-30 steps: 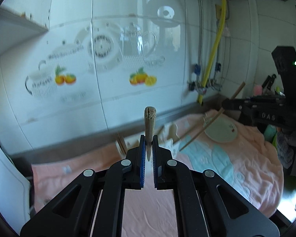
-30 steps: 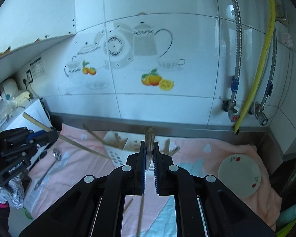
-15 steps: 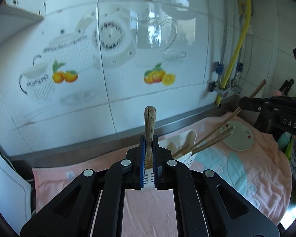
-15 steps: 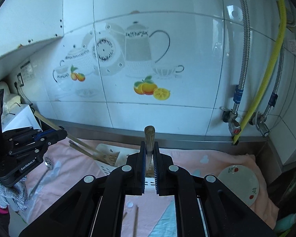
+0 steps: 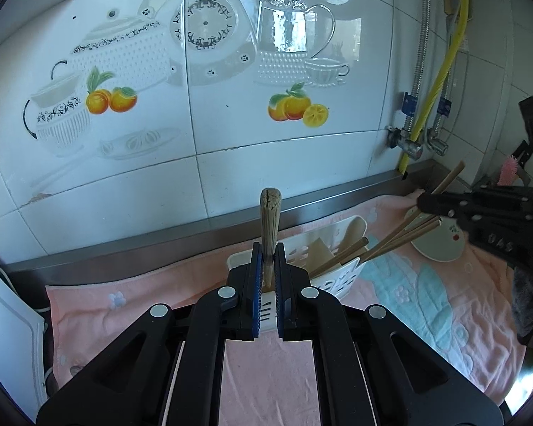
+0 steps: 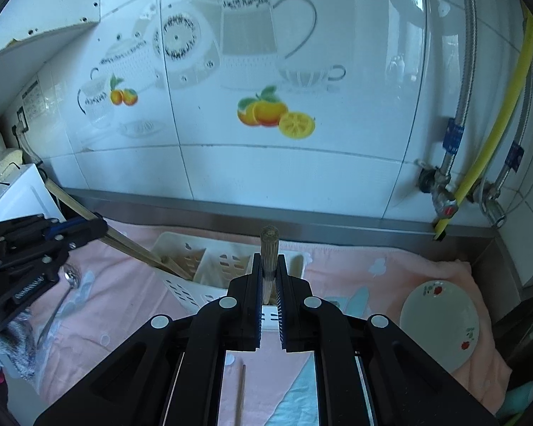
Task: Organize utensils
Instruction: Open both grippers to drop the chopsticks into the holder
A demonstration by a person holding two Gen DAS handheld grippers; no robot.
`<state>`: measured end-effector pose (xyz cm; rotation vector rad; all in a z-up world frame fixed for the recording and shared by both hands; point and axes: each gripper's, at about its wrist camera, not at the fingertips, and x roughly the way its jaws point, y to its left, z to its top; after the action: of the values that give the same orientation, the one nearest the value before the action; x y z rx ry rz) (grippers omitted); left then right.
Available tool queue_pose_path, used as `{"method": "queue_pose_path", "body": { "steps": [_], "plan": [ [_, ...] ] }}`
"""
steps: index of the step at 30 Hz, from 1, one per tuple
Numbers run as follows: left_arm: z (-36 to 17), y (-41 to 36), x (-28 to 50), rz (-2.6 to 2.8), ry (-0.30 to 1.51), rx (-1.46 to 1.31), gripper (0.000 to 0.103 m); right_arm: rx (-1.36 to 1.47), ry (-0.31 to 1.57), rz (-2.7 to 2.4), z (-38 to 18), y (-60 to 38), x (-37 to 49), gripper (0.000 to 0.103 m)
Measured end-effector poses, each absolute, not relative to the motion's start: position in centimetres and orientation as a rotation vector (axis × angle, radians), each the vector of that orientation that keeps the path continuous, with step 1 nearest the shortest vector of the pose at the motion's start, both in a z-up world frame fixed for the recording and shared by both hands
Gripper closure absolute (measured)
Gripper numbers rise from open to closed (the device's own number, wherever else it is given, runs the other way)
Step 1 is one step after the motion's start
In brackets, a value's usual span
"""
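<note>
A white slotted utensil basket (image 5: pixel 343 278) (image 6: pixel 181 245) stands on the pink towel by the wall. My left gripper (image 5: pixel 268 273) is shut on a wooden chopstick (image 5: pixel 270 220), whose blunt end sticks up above the jaws. In the right wrist view that gripper (image 6: pixel 85 229) is at the left, and its chopstick (image 6: pixel 131 248) slants down into the basket's left compartment. My right gripper (image 6: pixel 269 277) is shut on another wooden chopstick (image 6: pixel 269 248) just over the basket. Seen from the left wrist, this gripper (image 5: pixel 430 204) holds its chopstick (image 5: pixel 401 227) slanting down among several wooden utensils in the basket.
A small white plate (image 6: pixel 440 319) (image 5: pixel 440 245) with red fruit marks lies on the towel to the right. A metal spoon (image 6: pixel 65 291) lies left of the basket, and a loose chopstick (image 6: pixel 242 394) lies on the towel in front. Pipes and a yellow hose (image 6: pixel 494 131) run down the tiled wall.
Both grippers have come down and closer to the basket. Their chopsticks, earlier held above the towel, now slant with their lower ends in the basket.
</note>
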<state>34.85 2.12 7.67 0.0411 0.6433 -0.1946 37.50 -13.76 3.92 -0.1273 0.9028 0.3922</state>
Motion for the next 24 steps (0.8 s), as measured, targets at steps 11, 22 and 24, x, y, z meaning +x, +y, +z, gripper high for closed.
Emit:
{"method": "queue_pose_path", "body": {
  "steps": [11, 22, 24],
  "plan": [
    [7.7, 2.0, 35.0, -0.192, 0.649, 0.045, 0.097, -0.13, 0.928, 0.381, 2.6, -13.7, 37.7, 0.096],
    [8.0, 2.1, 34.7, -0.196, 0.644, 0.04, 0.095, -0.131, 0.906, 0.383, 3.1, -13.8, 37.3, 0.09],
    [8.2, 2.1, 34.3, -0.195, 0.634, 0.041, 0.092, -0.136, 0.893, 0.381, 3.6, -13.9, 36.9, 0.086]
  ]
}}
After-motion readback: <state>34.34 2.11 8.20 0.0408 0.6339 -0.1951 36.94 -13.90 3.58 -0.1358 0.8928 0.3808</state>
